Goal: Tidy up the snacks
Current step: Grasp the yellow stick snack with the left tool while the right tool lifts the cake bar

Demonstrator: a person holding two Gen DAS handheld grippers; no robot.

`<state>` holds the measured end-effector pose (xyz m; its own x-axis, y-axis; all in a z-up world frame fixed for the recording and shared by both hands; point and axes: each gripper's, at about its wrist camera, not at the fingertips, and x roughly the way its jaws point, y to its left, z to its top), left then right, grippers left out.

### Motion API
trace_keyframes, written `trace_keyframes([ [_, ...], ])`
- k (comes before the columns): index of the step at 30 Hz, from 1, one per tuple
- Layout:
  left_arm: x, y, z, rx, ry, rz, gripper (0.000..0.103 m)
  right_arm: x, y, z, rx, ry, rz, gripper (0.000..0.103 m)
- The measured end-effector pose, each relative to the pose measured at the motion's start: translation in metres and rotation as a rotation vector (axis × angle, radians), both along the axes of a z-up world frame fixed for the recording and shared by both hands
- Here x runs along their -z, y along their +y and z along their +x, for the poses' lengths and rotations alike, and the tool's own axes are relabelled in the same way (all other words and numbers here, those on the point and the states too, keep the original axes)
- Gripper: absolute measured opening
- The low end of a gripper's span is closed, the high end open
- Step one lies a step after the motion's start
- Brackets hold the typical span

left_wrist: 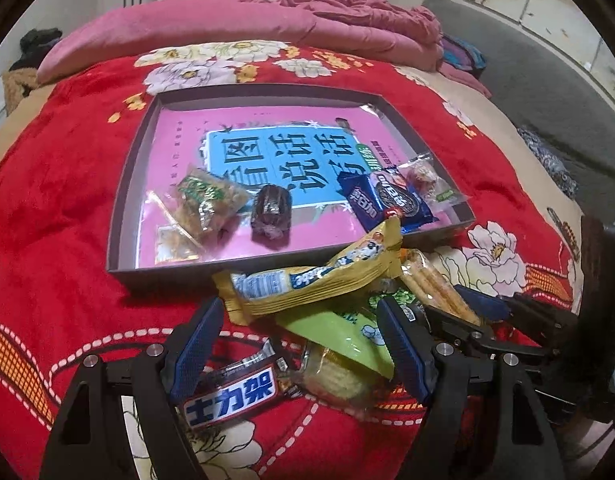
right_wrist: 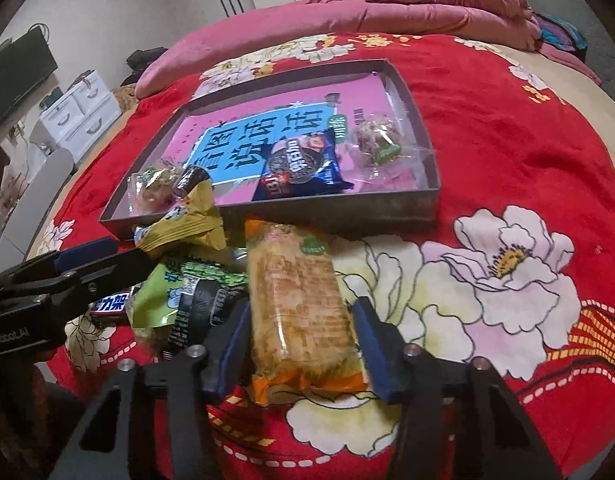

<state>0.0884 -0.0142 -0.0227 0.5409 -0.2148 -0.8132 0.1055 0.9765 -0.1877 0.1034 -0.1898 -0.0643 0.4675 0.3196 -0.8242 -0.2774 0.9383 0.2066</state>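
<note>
A dark shallow box (left_wrist: 123,200) (right_wrist: 347,210) lined with a pink and blue print lies on the red flowered blanket. It holds an Oreo pack (left_wrist: 391,200) (right_wrist: 299,168), a dark wrapped cake (left_wrist: 271,210) and clear-wrapped sweets (left_wrist: 203,204) (right_wrist: 377,140). In front lies a pile: a yellow packet (left_wrist: 307,280) (right_wrist: 187,220), a green packet (left_wrist: 339,332) (right_wrist: 163,292), a Snickers bar (left_wrist: 231,396). My left gripper (left_wrist: 299,316) (right_wrist: 87,256) hovers open over the pile. My right gripper (right_wrist: 303,340) (left_wrist: 479,312) is shut on an orange-edged biscuit packet (right_wrist: 299,300) (left_wrist: 431,280).
A pink quilt (left_wrist: 227,20) (right_wrist: 387,4) is bunched at the far side of the bed. A white drawer unit (right_wrist: 75,116) stands left of the bed. Bare blanket (right_wrist: 507,240) stretches to the right of the pile.
</note>
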Motion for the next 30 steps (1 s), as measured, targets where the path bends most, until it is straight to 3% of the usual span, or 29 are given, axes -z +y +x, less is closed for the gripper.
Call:
trace_keyframes([
  [6, 0.003, -0.007, 0.006, 0.025, -0.019, 0.052, 0.080, -0.003, -0.002, 0.000, 0.001, -0.009, 0.024, 0.046],
  [8, 0.005, -0.007, 0.009, 0.030, -0.012, 0.050, 0.067, -0.004, -0.004, 0.000, 0.003, -0.011, 0.036, 0.046],
  [19, 0.006, -0.024, 0.011, 0.099, -0.040, 0.121, 0.054, -0.005, -0.007, 0.002, 0.010, -0.003, 0.058, 0.045],
  [23, 0.008, -0.029, 0.013, 0.109, -0.041, 0.160, 0.054, -0.001, -0.006, 0.004, 0.009, 0.013, 0.051, 0.046],
  [30, 0.011, -0.029, 0.017, 0.111, -0.031, 0.150, 0.056, 0.005, -0.002, 0.007, 0.000, 0.030, 0.035, 0.046],
])
